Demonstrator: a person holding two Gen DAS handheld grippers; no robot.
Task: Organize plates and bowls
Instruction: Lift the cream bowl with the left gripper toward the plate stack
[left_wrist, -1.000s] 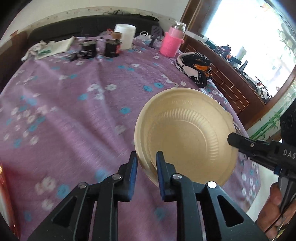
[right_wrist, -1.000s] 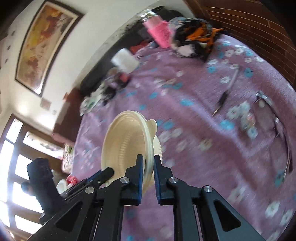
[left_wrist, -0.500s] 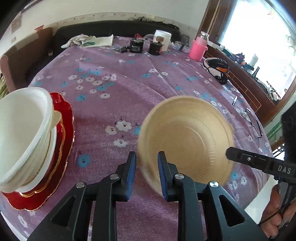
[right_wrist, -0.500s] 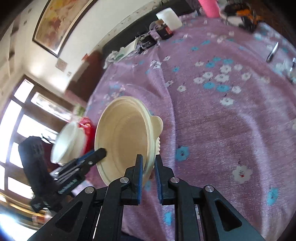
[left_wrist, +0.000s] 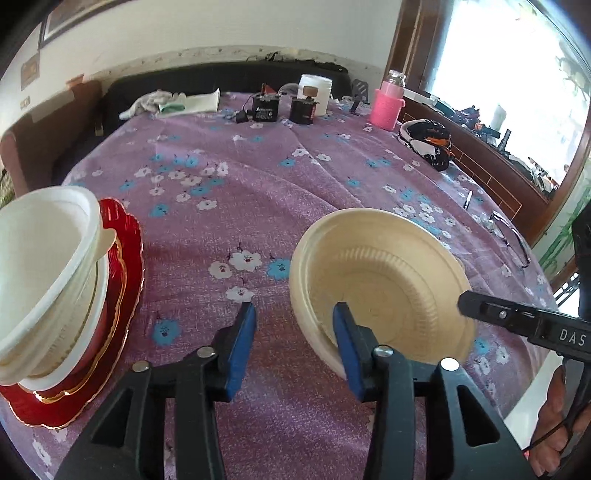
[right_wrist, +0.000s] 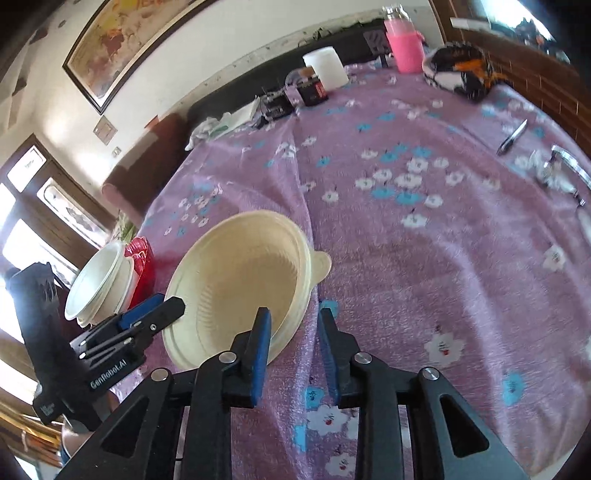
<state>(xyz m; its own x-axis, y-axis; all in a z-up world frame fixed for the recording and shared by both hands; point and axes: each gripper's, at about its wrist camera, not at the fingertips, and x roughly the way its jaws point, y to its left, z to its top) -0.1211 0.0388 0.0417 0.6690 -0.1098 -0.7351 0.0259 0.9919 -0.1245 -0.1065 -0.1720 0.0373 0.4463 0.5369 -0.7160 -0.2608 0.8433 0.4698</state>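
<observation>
Currently, the cream disposable bowl (left_wrist: 380, 280) rests on the desk (left_wrist: 258, 192), which is covered by a purple floral cloth, at about 4 o'clock in the left wrist view. The left tool (left_wrist: 293, 345) is opening; its near rim sits between the pads, with a gap visible at the left pad. The right tool (right_wrist: 293, 350) is also opening, its jaws straddling the opposite rim beside the bowl's tab, pads apparently clear of it. Judgement: this bowl is being released and is not yet stacked.

At 9 o'clock, a stack of white bowls (left_wrist: 40, 273) already sits, tilted, on red gold-edged plates (left_wrist: 122, 266). Remaining work: transfer the cream bowl to that stack. Other bowls or plates cannot be confirmed.
</observation>
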